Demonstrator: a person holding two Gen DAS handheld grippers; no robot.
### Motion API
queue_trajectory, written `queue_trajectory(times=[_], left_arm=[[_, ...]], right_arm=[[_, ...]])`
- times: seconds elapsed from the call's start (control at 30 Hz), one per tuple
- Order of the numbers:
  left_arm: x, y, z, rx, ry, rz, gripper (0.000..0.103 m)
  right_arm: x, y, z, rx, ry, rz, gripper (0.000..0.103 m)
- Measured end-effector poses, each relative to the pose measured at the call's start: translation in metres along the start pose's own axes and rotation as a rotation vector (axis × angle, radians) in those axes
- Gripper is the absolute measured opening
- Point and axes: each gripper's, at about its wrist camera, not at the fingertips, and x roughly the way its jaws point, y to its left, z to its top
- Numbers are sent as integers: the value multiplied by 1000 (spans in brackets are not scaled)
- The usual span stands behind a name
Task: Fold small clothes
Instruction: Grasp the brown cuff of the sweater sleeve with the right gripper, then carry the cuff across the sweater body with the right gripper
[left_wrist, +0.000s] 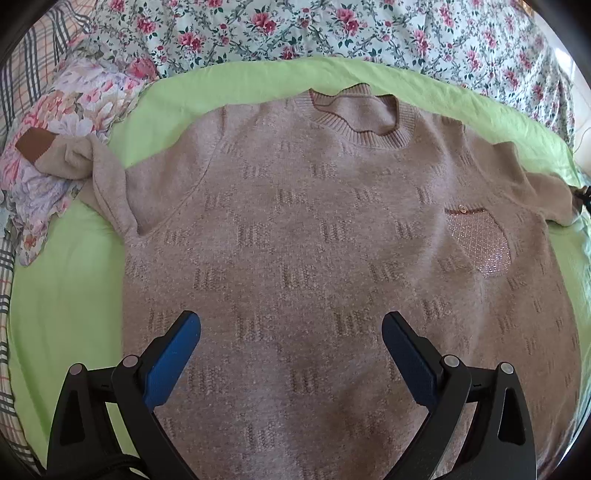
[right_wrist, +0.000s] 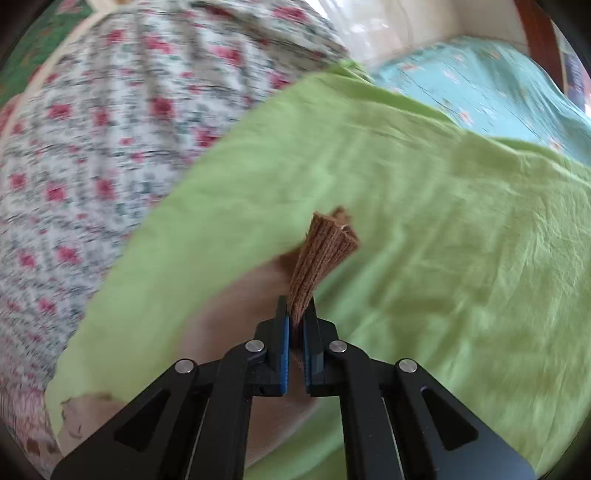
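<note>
We have the sweater (left_wrist: 314, 240) lying face up and flat on the green sheet (left_wrist: 66, 302), its neckline (left_wrist: 364, 118) away from us and its little sparkly pocket (left_wrist: 480, 243) toward the right side. The body is still fully spread, so no fold has been made across it yet. The sleeve on the left of the left wrist view (left_wrist: 85, 158) is bunched and twisted, its brown cuff (left_wrist: 31, 147) resting on a flowered cloth (left_wrist: 74, 110) beside the sheet. The other sleeve (left_wrist: 546, 192) runs out to the right edge of that view.

Our right claw (right_wrist: 299, 314) is pressed together on the ribbed brown cuff (right_wrist: 325, 251) of that sleeve, holding it above the green sheet; the view is blurred, so we judge the sleeve is being carried. Our left claw (left_wrist: 291, 328) is spread wide and holds nothing, hovering over the lower part of the sweater's front.

We judge the task is at its start: one sleeve is gripped, probably for laying it in across the chest. Left to do are that sleeve, the crumpled one, and then the body folds. Around the sheet lies a rose-print bedspread (left_wrist: 332, 29).
</note>
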Motion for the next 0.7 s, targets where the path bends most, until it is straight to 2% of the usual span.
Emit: queue_trajectory(times=[0.1, 0.2, 0.3, 0.4, 0.43, 0.5, 0.57, 0.7], left_arm=[[-4, 6, -1, -15, -10, -15, 99], [-8, 13, -2, -33, -23, -26, 99], [-13, 21, -3, -47, -42, -33, 99], [-17, 31, -3, -67, -59, -56, 99], [-18, 37, -4, -85, -63, -77, 99], [-19, 47, -5, -109, -69, -100, 99], [-18, 55, -5, -128, -71, -113, 99], [-15, 72, -6, -166, -78, -161, 99]], right_arm=[[-20, 53, -19, -73, 17, 122, 7], [-43, 120, -54, -159, 77, 269, 7], [-52, 197, -102, -232, 170, 429, 7], [-44, 264, -154, -279, 288, 542, 7], [-41, 278, -165, -294, 311, 557, 7], [-31, 319, -215, -302, 413, 629, 7], [-19, 351, -252, -322, 481, 662, 7], [4, 390, -299, -357, 567, 676, 7]])
